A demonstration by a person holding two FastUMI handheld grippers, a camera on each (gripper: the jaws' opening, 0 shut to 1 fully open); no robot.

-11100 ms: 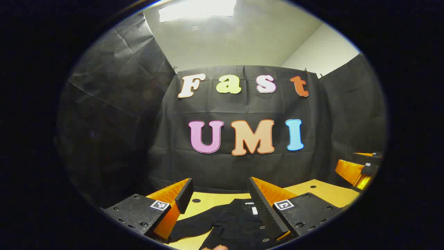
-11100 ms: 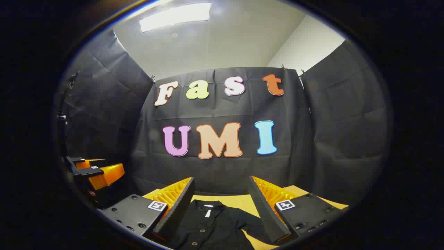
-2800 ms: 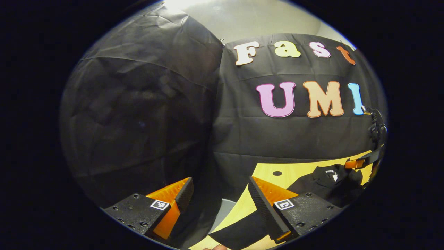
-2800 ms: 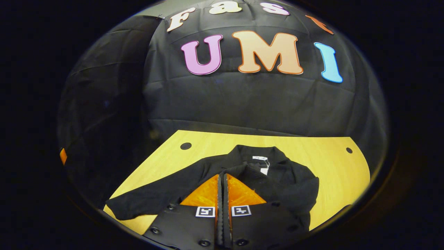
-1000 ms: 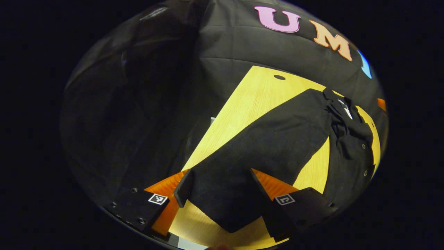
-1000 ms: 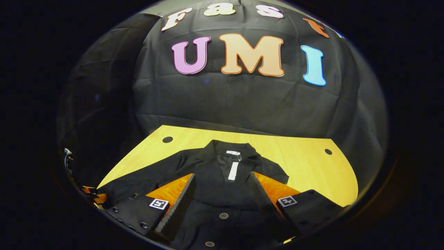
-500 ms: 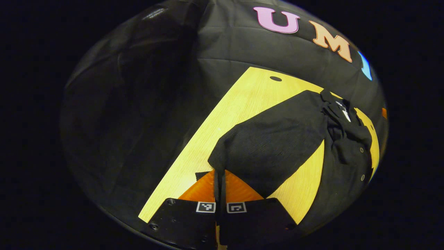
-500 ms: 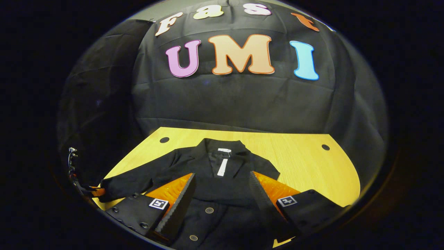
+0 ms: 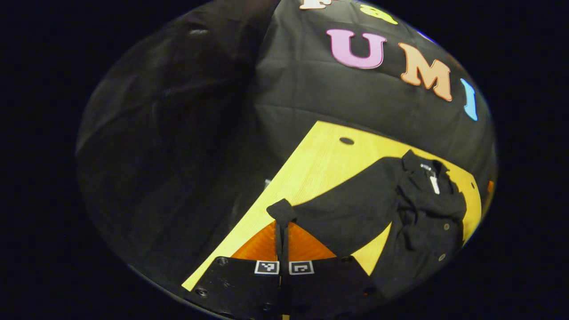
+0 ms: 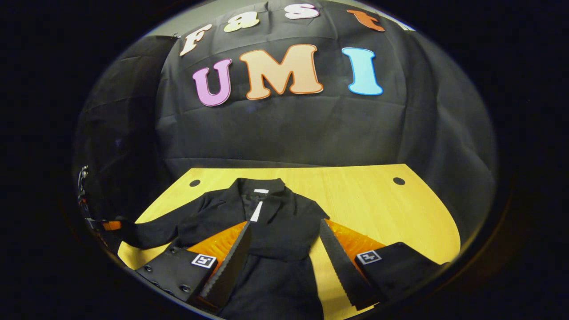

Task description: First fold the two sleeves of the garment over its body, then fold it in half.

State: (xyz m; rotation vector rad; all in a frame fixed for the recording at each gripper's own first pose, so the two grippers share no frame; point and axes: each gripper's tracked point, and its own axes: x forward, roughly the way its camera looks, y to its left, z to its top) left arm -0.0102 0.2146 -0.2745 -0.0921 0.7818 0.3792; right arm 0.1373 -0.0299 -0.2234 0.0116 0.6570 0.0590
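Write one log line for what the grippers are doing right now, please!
left gripper: shut on sleeve cuff | right gripper: open over jacket | table

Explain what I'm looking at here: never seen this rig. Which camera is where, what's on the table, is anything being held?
There is no robot arm. A person holds a two-finger gripper in each hand, and a fisheye camera rides on each one, looking forward along its fingers.

The left gripper view looks along the left gripper. Its fingers are shut on the cuff end of the left sleeve of a black garment, with the cuff bunched at the fingertips.

The right gripper view looks along the right gripper. It is open and holds nothing, hanging over the garment's body. In this view the right sleeve already appears to lie over the body.

The garment lies on a yellow wooden table, collar toward the black cloth wall. It has buttons down the front and a white tag at the neck.
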